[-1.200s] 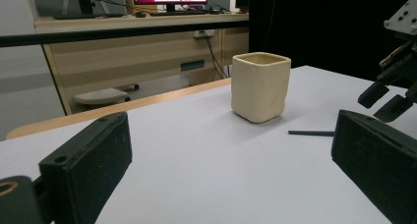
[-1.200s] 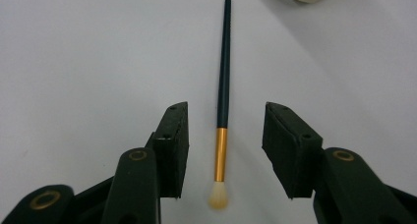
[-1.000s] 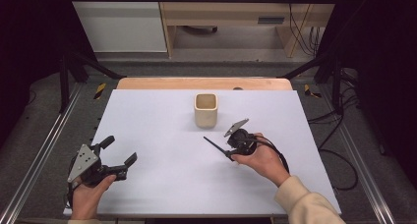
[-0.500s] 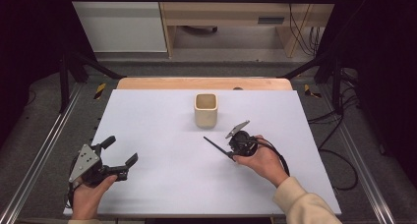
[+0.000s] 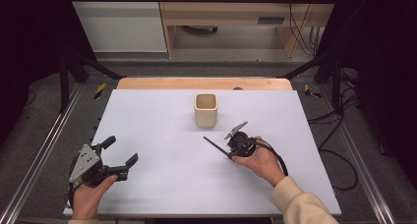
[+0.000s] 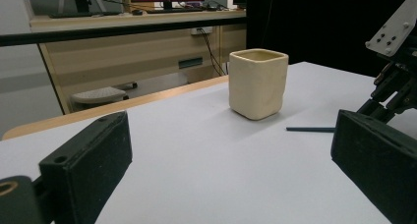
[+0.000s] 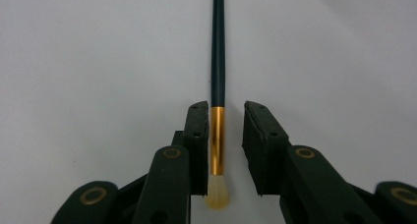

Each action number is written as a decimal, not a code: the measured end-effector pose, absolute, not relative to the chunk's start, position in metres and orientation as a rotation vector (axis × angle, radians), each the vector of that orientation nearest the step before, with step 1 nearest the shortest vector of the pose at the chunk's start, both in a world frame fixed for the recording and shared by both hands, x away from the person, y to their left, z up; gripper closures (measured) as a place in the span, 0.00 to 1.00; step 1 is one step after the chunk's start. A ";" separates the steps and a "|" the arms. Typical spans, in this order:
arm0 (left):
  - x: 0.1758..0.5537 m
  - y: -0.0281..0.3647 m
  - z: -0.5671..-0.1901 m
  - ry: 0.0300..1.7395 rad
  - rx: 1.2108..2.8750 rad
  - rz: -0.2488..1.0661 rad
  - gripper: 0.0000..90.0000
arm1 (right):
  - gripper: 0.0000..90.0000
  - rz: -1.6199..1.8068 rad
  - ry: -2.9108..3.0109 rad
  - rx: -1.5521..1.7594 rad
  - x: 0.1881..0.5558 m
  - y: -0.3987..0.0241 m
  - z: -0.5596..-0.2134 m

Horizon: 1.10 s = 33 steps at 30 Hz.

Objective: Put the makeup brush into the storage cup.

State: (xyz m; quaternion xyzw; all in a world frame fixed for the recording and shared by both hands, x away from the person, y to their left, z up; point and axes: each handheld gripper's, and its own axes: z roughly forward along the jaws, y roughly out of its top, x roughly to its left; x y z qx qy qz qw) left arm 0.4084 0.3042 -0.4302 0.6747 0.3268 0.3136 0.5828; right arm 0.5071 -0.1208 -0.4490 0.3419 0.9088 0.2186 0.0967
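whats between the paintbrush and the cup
Nothing: bare white table separates the paintbrush from the cup, seen in the high view.

The high view is looking down and forward over the whole table (image 5: 162, 184). The left gripper view is looking low across it, sharing the cup (image 6: 257, 84), frame centre. The right gripper view is facing the tabletop closely.

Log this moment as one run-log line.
right tool: closing around brush, gap remains | left tool: open, idle | cup: upright
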 end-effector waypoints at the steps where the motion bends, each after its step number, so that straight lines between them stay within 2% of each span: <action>1: 0.408 0.304 -0.430 0.763 1.575 0.732 0.01 | 0.81 0.644 2.692 1.023 0.507 -0.121 -0.449; 23: 0.408 0.302 -0.430 0.759 1.584 0.732 0.02 | 0.85 0.617 2.718 1.048 0.509 -0.120 -0.454; 26: 0.408 0.302 -0.430 0.757 1.585 0.731 0.02 | 0.93 0.606 2.728 1.045 0.511 -0.119 -0.453; 33: 0.408 0.302 -0.430 0.757 1.584 0.730 0.02 | 0.93 0.612 2.725 1.036 0.511 -0.119 -0.451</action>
